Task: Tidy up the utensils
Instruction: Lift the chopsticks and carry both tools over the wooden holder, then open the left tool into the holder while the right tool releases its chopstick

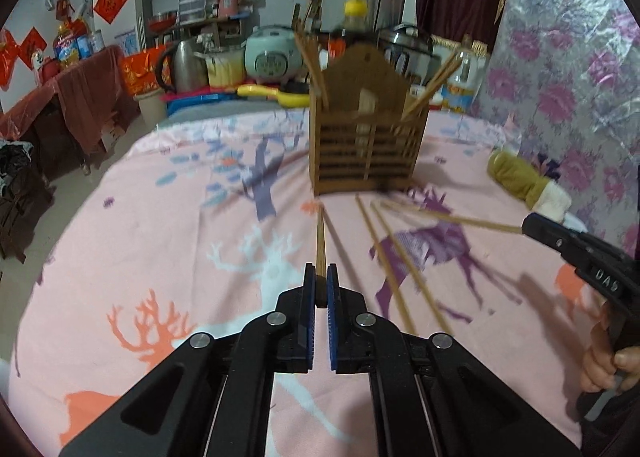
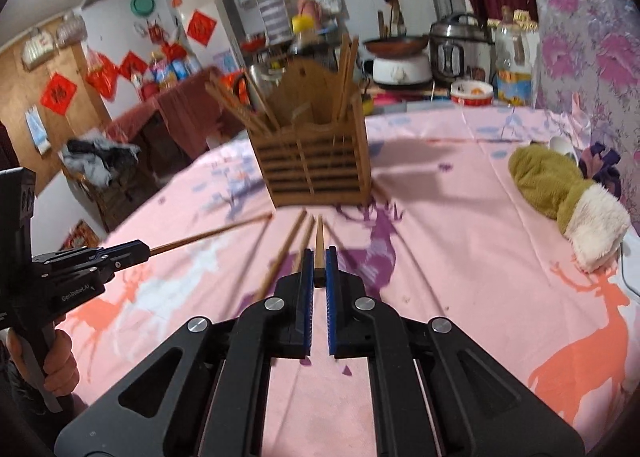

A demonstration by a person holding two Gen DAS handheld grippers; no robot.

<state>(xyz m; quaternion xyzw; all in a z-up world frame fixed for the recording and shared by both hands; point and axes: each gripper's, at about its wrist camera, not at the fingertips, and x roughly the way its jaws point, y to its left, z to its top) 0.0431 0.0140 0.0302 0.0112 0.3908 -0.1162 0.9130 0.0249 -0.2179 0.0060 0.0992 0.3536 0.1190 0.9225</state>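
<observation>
the person is holding a gripper in each hand over a table covered with a pink cloth (image 1: 120, 241) printed with deer. the left gripper (image 1: 319, 281) is pinching the near end of a wooden chopstick (image 1: 320, 241) between its blue pads, the jaws pressed tight on it, and the stick is pointing straight ahead toward the wooden holder (image 1: 368, 141). from the other side this same gripper is showing at the left edge with its chopstick sticking out toward the middle of the table.

the right gripper (image 2: 319, 269) is likewise clamping a chopstick (image 2: 319, 241) between its pads, with the stick aimed at the holder's base. in the left wrist view it is coming in from the right edge, gripped by a hand (image 1: 604, 365), its stick slanting across the cloth.

two more loose chopsticks (image 1: 396, 257) are lying on the cloth between the two grippers, side by side and running at a slant away from the holder. the holder is standing upright near the middle of the table, a slatted box with a tall back, and it is already carrying chopsticks leaning out of its left and right compartments.

an olive mitten with a white fleece cuff (image 2: 568, 201) is lying well off to the right, near the flowered wall covering. behind the table, a rice cooker (image 1: 272, 57), a bottle with a yellow cap (image 1: 355, 25) and a kettle (image 1: 184, 61) are crowding the far counter.
</observation>
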